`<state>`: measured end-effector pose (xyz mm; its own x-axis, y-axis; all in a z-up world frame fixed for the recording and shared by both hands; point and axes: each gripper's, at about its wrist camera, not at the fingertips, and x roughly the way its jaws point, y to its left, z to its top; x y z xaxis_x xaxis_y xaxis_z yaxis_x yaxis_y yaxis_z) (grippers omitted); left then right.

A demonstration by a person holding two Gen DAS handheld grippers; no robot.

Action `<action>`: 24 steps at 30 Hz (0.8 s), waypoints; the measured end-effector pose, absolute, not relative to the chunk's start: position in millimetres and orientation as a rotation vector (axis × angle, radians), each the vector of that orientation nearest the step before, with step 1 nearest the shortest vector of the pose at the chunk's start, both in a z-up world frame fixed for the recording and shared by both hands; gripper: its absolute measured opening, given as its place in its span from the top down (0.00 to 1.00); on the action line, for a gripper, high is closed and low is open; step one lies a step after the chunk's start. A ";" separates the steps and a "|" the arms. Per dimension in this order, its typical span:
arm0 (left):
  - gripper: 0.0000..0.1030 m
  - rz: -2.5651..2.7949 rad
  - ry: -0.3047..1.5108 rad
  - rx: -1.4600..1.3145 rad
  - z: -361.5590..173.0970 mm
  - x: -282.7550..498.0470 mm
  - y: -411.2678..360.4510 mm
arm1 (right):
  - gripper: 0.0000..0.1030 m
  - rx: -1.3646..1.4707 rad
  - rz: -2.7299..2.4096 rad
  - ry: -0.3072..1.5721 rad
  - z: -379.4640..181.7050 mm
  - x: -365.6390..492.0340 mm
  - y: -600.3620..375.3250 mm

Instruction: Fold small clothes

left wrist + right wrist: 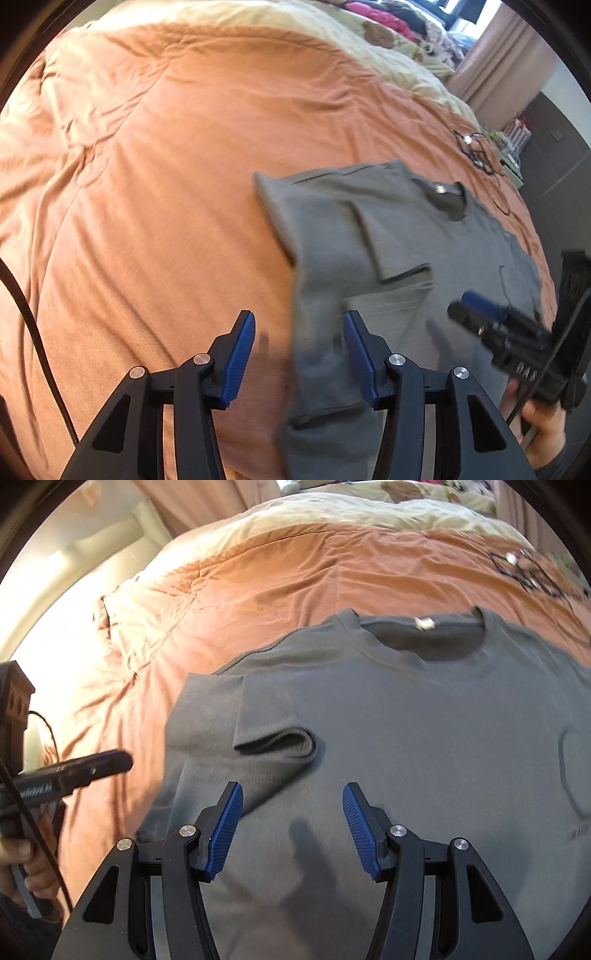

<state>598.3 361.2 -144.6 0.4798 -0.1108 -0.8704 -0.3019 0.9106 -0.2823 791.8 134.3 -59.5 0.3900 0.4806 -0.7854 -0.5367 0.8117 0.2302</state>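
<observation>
Grey T-shirt (406,738) lies face up on an orange quilted bedspread (258,587), its soft knit body spread flat, its round ribbed collar (424,638) toward the pillows. Going left to right in the right wrist view: the left gripper (96,764) hovers over rumpled orange cloth at the shirt's edge, then one short sleeve (273,734) lies folded inward onto the chest (its hem curled into a small loop), then the right gripper (293,825) hangs above the shirt's middle, ridged blue pads spread wide and holding nothing. In the left wrist view the left gripper's jaws likewise gape apart, empty, straddling the shirt's side edge.
</observation>
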 end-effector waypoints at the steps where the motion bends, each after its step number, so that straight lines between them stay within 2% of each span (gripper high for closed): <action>1: 0.49 0.121 1.075 -0.438 -148.2 598.5 364.2 | 0.47 -0.090 0.640 0.975 -61.6 796.6 140.9; 7: 0.49 0.106 1.062 -0.457 -163.9 611.9 374.4 | 0.47 -0.264 0.598 0.989 -81.5 821.2 176.7; 13: 0.49 0.096 1.061 -0.460 -177.2 634.2 378.0 | 0.48 -0.271 0.549 0.974 -90.2 844.2 190.3; 16: 0.49 0.100 1.067 -0.446 -182.4 643.1 379.7 | 0.58 -0.201 0.504 0.961 -90.8 858.2 180.2; 19: 0.49 0.102 1.066 -0.429 -184.1 650.6 381.5 | 0.76 -0.130 0.460 0.973 -94.2 870.3 165.1; 24: 0.49 0.103 1.056 -0.413 -184.8 663.3 384.3 | 0.77 0.044 0.629 1.040 -99.9 870.9 154.8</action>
<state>663.3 384.3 -184.8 0.4956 -0.1131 -0.8612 -0.2775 0.9189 -0.2804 870.9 154.8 -100.0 0.3483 0.5055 -0.7894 -0.4652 0.8244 0.3226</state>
